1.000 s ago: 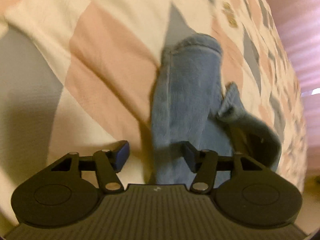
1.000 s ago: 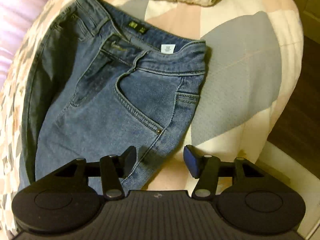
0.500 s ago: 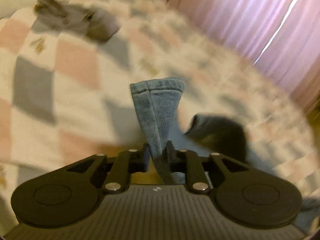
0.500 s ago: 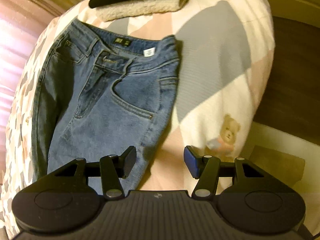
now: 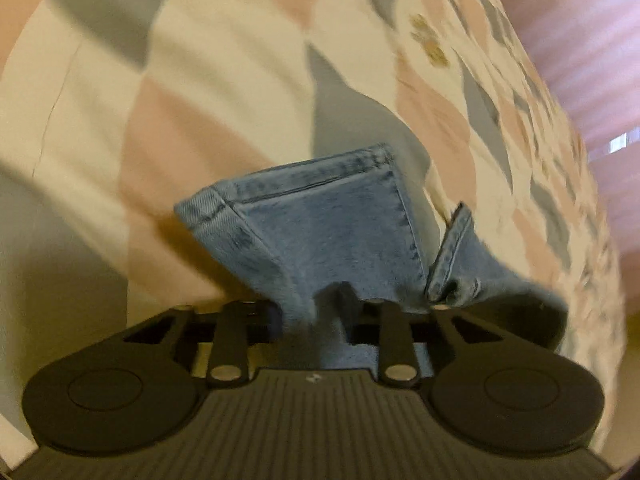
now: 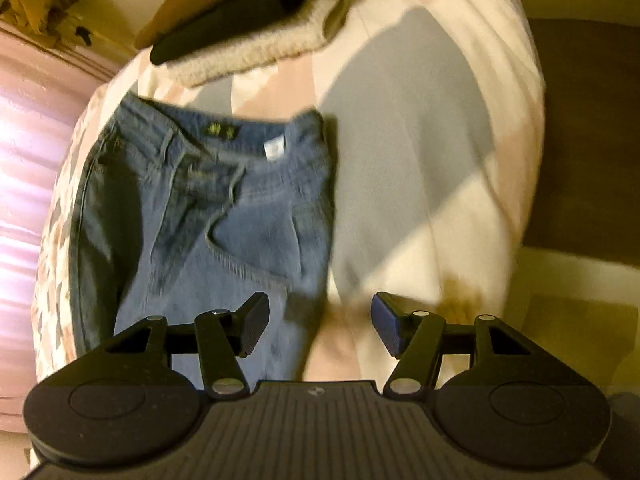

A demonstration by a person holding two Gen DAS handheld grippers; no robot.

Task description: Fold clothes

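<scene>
One quilt (image 6: 420, 152), checked pink, grey and cream, with bare room to my right out to its edge. One pair of jeans (image 6: 208, 216), blue denim, waistband toward folded clothes (image 6: 256, 28). My left gripper (image 5: 310, 312) pinches a pale hemmed leg end (image 5: 320, 216). My right gripper (image 6: 320, 320) gapes wide, empty, over the jeans' side seam.

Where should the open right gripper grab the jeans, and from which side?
Take the jeans at the waistband corner on their right edge. Bring the right gripper in from the bare quilt side: that edge lies flat and exposed, with nothing on it.
</scene>
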